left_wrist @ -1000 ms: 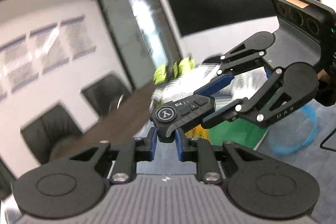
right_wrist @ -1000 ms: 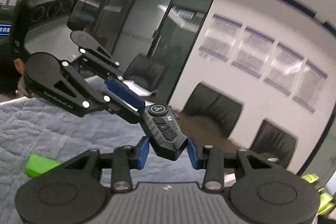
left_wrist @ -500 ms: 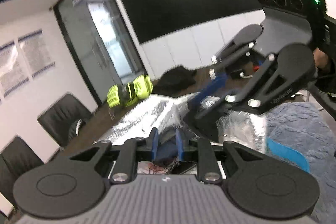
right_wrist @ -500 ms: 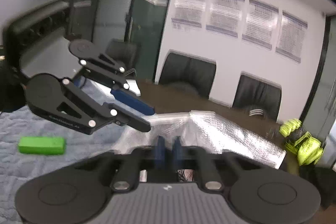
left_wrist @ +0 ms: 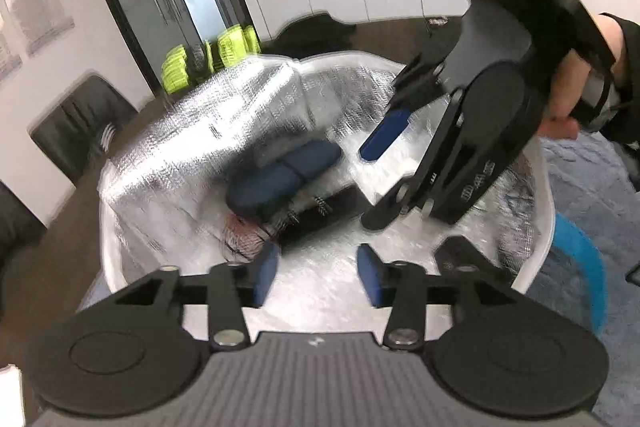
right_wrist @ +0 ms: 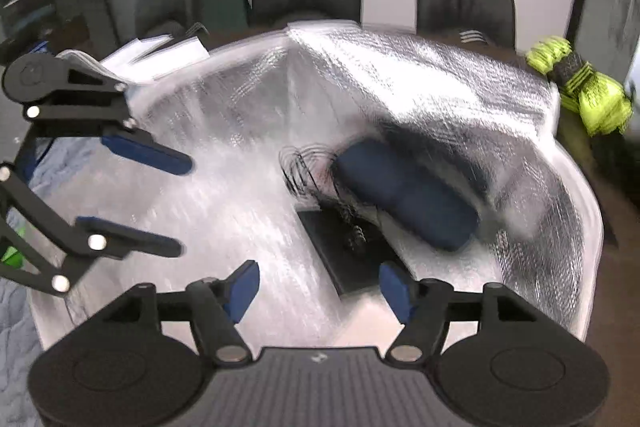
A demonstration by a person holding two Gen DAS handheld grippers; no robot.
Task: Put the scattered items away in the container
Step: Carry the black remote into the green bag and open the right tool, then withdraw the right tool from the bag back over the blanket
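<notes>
Both grippers, clamped together on a black remote a second ago, now hang empty over the silver foil-lined container (right_wrist: pixel 520 131). Navy oblong case (right_wrist: pixel 404 195) lies inside, long axis diagonal, nearer right gripper (right_wrist: pixel 320 287). Left gripper (left_wrist: pixel 316 275) likewise spread wide, holding nothing. Green block (right_wrist: pixel 12 255) outside, left side

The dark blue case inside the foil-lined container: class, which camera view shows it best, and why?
The right wrist view: the dark blue case lies almost whole and unobstructed in the foil-lined container, though blurred. In the left wrist view the case is smaller, more smeared, and crowded by the right gripper.
</notes>
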